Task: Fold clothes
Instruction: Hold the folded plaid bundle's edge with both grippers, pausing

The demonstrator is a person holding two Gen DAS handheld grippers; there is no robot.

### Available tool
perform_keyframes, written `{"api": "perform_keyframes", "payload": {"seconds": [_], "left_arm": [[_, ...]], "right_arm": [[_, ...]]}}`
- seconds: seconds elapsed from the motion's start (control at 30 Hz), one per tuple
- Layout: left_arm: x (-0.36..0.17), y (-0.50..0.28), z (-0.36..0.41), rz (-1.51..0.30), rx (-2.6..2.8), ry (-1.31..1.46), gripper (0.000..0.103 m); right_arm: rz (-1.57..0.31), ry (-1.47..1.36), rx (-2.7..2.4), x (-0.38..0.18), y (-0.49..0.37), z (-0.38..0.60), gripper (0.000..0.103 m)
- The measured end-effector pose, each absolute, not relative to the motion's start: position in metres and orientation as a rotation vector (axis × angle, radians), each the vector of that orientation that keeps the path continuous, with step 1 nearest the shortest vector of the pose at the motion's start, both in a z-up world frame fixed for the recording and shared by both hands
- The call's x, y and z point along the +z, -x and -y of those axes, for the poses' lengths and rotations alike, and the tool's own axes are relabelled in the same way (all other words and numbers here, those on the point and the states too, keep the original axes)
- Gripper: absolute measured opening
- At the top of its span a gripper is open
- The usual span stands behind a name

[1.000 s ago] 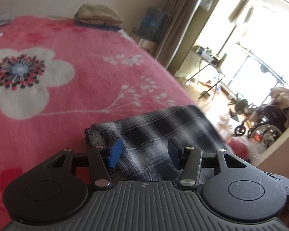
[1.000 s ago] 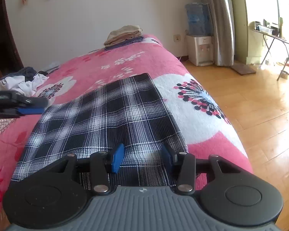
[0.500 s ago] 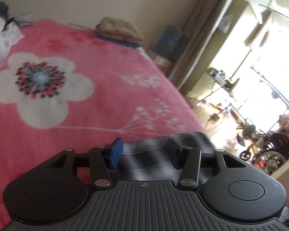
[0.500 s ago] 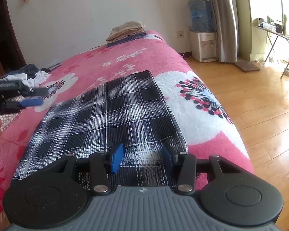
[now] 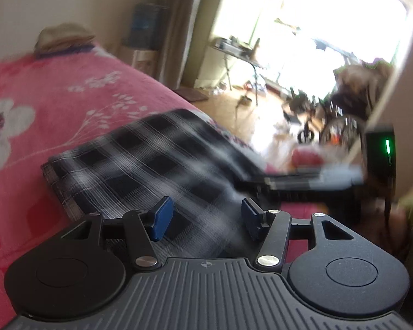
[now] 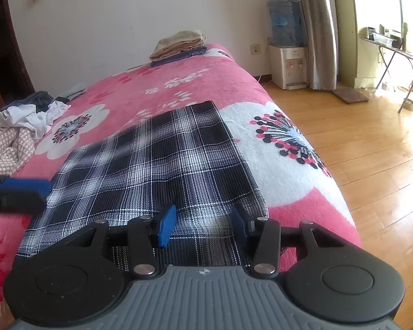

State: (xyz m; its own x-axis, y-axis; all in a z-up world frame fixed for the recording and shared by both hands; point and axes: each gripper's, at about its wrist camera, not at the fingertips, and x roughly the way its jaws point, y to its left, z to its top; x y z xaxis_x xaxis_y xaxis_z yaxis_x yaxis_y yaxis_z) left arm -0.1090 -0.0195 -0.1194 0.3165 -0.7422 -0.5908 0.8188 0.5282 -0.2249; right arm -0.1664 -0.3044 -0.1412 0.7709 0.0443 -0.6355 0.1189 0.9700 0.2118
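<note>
A: What is shown on the bed?

B: A black-and-white plaid garment, folded flat into a long rectangle, is seen lying on a pink floral blanket. In the right wrist view it runs from the lower left up toward 12 o'clock. A stack of folded clothes is seen at the far end of the bed, and a heap of unfolded laundry at 9 o'clock.

A: How is the right gripper set?

B: Its blue pads are held apart above the near edge of the garment. Cloth is seen between them, but it is not pinched.

A: And the left gripper?

B: Its jaws have just been opening. The pads are parted over the garment, with the plaid showing in the gap and nothing clamped. This view is blurred. In the right wrist view the left gripper is seen at 9 o'clock, just beside the left edge of the garment.

A: What lies beyond the bed?

B: A water dispenser at 1 o'clock, beside a curtain, on a wooden floor.
</note>
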Motion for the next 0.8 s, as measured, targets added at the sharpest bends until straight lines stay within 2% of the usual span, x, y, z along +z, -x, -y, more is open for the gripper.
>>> {"api": "perform_keyframes", "payload": {"seconds": [0.23, 0.8], "left_arm": [[-0.145, 0.129, 0.036, -0.658, -0.988, -0.334, 0.055], [-0.145, 0.131, 0.034, -0.658, -0.981, -0.325, 0.055]], "right_arm": [[-0.695, -0.242, -0.054, -0.140, 0.165, 0.303, 0.048], [-0.700, -0.237, -0.071, -0.140, 0.164, 0.300, 0.048]]}}
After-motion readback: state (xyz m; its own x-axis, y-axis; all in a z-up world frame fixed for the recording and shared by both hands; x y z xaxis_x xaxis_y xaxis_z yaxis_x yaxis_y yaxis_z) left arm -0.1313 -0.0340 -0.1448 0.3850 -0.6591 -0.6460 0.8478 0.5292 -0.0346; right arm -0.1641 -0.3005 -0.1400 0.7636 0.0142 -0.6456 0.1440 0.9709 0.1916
